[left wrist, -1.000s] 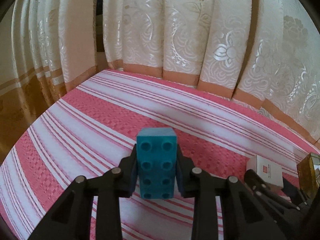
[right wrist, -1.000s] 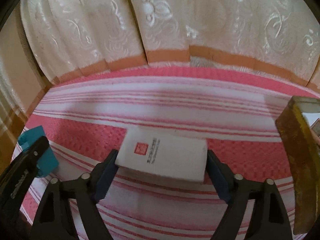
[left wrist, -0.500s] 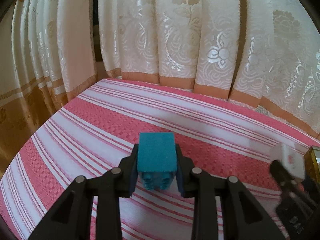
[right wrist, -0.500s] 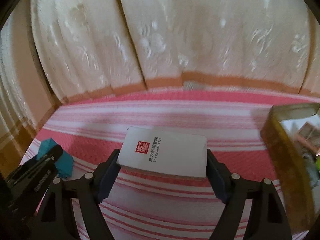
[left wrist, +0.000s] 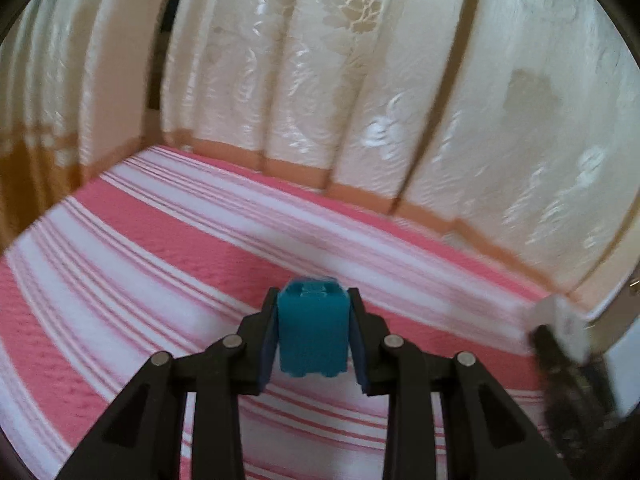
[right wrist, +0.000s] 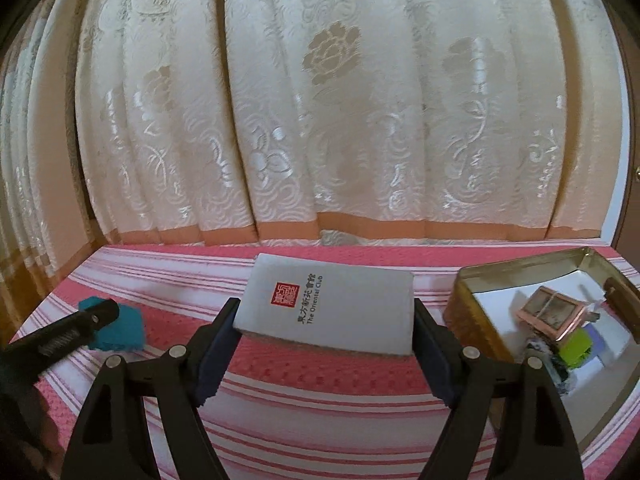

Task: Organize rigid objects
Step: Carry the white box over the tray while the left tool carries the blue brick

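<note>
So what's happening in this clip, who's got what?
A person works with two handheld tools over a pink-striped bedspread. The left tool is shut on a teal toy brick, held clear of the cloth. The right tool grips a white card box printed "The Oriental Club" across its width, also lifted. To its right sits an open gold tin already holding small items, likely where both are headed.

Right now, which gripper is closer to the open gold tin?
Right. The right gripper, clamping the white box, sits just left of the gold tin; the left gripper, holding the teal brick, is farther left.
</note>
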`<state>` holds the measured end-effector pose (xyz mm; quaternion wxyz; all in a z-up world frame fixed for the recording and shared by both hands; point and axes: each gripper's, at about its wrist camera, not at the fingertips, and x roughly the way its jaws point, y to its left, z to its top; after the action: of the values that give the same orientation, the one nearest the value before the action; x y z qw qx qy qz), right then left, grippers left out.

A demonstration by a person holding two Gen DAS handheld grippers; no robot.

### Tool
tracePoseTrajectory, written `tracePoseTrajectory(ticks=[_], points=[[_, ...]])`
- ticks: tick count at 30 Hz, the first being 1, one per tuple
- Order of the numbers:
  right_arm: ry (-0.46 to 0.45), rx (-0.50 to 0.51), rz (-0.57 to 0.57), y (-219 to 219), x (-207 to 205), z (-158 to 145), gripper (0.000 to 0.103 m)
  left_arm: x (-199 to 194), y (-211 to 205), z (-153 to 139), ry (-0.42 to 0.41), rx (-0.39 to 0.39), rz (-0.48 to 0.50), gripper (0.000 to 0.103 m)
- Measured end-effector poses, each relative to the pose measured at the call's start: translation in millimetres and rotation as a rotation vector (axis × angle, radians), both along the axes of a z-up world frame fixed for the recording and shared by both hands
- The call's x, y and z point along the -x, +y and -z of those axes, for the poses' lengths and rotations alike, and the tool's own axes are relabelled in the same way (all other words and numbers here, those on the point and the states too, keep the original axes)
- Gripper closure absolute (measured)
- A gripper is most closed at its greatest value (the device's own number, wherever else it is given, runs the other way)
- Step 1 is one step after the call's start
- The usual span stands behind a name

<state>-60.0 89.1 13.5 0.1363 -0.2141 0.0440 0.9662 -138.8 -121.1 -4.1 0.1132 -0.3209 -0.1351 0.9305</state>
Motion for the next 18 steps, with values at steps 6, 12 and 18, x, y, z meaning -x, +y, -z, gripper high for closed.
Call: tracePoseTrajectory(ticks=[6, 12, 18], points=[[0.016, -0.006, 0.001, 1.9, -3.8, -1.8, 0.021, -4.3, -2.5, -6.6, 0.040, -0.045, 0.025, 0.073], [0.077, -0.010, 0.014, 5.1, -14.4, -9.9, 0.021, -10.8, 4.4, -13.1, 0.091, -0.029, 0.039, 0.073], [0.111, -0.042, 0.030, 9.0, -25.8, -11.8, 0.021, -21.0, 22.9, -16.8, 0.150, 0.040, 0.046, 0.073]])
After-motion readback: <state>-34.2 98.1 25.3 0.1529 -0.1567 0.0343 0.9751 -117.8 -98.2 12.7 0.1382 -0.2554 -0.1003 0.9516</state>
